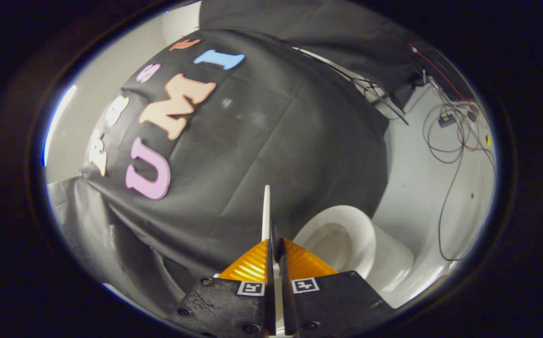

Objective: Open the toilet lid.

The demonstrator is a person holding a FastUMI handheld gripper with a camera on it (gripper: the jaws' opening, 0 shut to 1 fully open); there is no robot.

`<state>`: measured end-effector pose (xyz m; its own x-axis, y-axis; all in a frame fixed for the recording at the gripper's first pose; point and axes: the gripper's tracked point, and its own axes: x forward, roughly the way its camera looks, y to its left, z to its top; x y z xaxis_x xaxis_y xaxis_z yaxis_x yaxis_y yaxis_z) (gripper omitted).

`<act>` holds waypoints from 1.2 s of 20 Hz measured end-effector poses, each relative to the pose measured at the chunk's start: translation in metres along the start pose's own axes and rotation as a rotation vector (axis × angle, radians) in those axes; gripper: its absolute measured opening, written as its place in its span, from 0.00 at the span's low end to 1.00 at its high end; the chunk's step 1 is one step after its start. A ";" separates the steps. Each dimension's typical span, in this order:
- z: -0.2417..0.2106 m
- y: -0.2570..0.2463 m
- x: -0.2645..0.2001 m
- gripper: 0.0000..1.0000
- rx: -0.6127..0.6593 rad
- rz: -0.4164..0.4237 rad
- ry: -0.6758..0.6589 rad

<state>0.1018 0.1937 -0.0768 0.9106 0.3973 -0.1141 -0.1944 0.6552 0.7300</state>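
The tongs [275,246] are clamped on the thin edge of the lid [266,211], which stands edge-on between the fingers and rises just beyond their tips, with the open bowl [342,237] beside it to the right. The lid looks like a stiff, light, glossy plastic sheet, probably slippery, so a hold at the free rim far from the hinge suits it. The bowl is smooth, rounded white ceramic, and loose cables [445,155] hang on the wall beyond.
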 end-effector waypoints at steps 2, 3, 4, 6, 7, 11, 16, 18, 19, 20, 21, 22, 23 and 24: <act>-0.003 0.032 0.002 0.06 -0.084 0.021 0.018; -0.006 0.048 0.003 0.06 -0.130 0.027 0.031; -0.010 0.063 0.007 0.06 -0.177 0.032 0.044; -0.010 0.090 0.010 0.06 -0.270 0.044 0.064; -0.012 0.099 0.011 0.07 -0.317 0.042 0.084; -0.017 0.128 0.008 0.07 -0.431 0.077 0.090; -0.043 0.177 0.012 0.12 -0.548 0.137 0.107; -0.056 0.198 0.012 0.12 -0.605 0.162 0.126; -0.062 0.208 0.013 0.12 -0.628 0.176 0.132; -0.067 0.217 0.016 0.12 -0.642 0.192 0.140; -0.073 0.226 0.017 0.12 -0.653 0.208 0.144; -0.080 0.232 0.017 0.12 -0.667 0.222 0.152; -0.087 0.239 0.017 0.12 -0.677 0.238 0.157; -0.095 0.246 0.017 0.13 -0.686 0.252 0.165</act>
<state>0.0351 0.4222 0.0367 0.7522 0.6444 -0.1376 -0.6231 0.7635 0.1697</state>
